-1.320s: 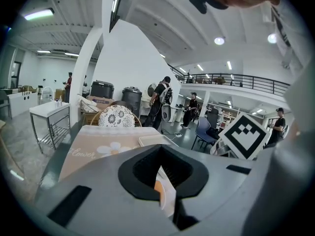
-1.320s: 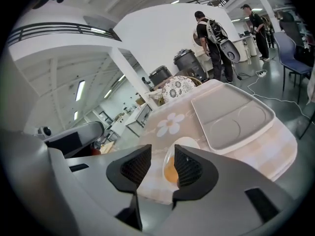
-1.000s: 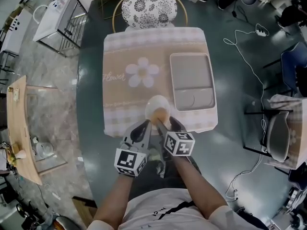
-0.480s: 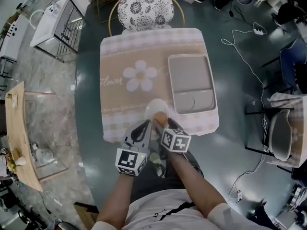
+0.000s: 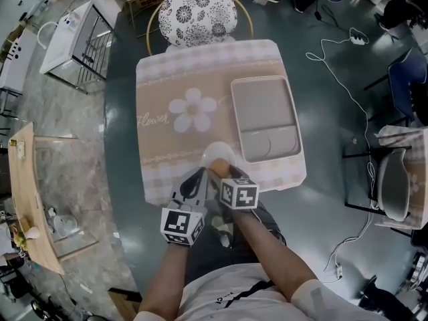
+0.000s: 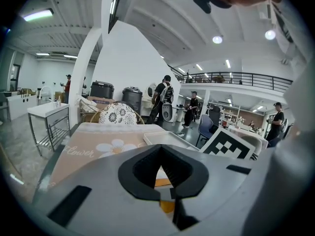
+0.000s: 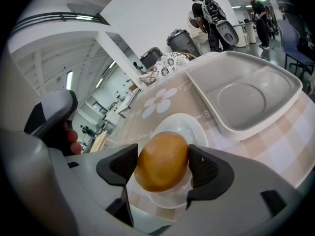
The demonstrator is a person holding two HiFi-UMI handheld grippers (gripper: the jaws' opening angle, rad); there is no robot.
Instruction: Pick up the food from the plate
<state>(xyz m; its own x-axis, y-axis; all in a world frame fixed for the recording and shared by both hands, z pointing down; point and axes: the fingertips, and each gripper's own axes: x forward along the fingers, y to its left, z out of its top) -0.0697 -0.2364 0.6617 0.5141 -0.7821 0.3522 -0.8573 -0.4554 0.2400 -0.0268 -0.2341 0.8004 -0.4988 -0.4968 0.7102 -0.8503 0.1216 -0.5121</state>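
- The bun, round and golden brown, lies on a small white plate.
- The plate stands near the edge of the cloth that is closest to you, just beside the near left corner of the tray.
- Your right gripper points down at the bun and its jaws are wide; they have just been opening.
- The bun is between these jaws. In the right gripper view it fills the whole gap, and each black pad stands close at one side of it. I do not see the pads pressing into it, and the bun rests on the plate.
- Your left gripper is just to the left of the right one, and their marker cubes are near each other in the head view.
- Its jaws are together at the tips and nothing is between them. Through the small gap behind the tips you see a bit of the white plate and some orange of the bun.
- The cloth is beige with a checked border and a white flower in the middle.
- The tray is grey and lies on the right part of the cloth.
- The cloth covers a part of a round dark desk.
- At the far side of the desk stands a chair with a black and white flower pattern.
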